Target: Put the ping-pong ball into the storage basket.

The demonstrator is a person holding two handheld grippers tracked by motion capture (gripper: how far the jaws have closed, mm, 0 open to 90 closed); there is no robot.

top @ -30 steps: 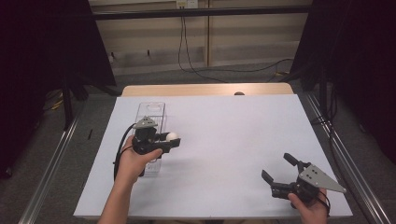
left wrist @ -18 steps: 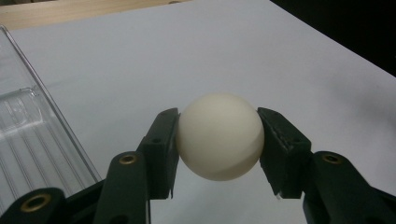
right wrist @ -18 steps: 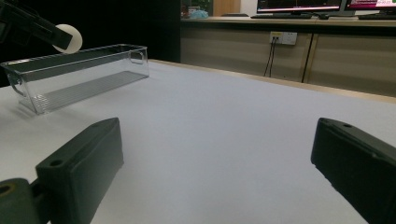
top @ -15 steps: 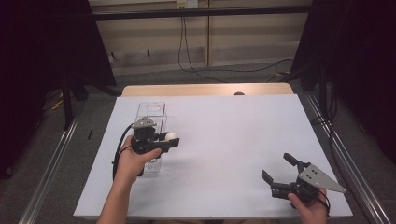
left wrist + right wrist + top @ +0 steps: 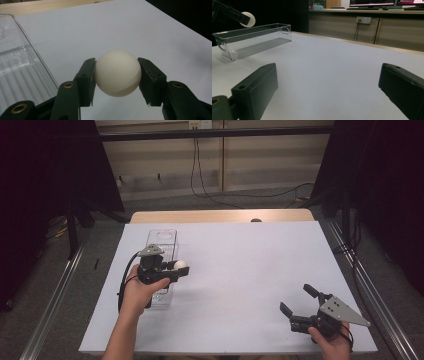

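The two black jaws of the left gripper are clenched on a small, smooth, cream-white round ball, one pad on each side at about its widest part, so the grip looks centred. In the high view the left gripper holds this ball above the right long edge of a clear plastic rectangular bin that lies at the left part of the white worktop. From the right gripper view the ball is seen raised above the rim of the bin, not touching it.

I judge that the step in hand is the carrying of the ball, either into the bin or out of it; the pictures alone do not tell which. If it goes in, the next move calls for bringing the jaws a little over the open middle of the bin, lowering them, and only then releasing, because such a light round ball will roll or bounce easily.

The ball has a matte surface with no marks, and a soft shadow on its lower side.

The right gripper rests near the front right corner of the worktop, well apart from the bin, its jaws released and wide with nothing between them.
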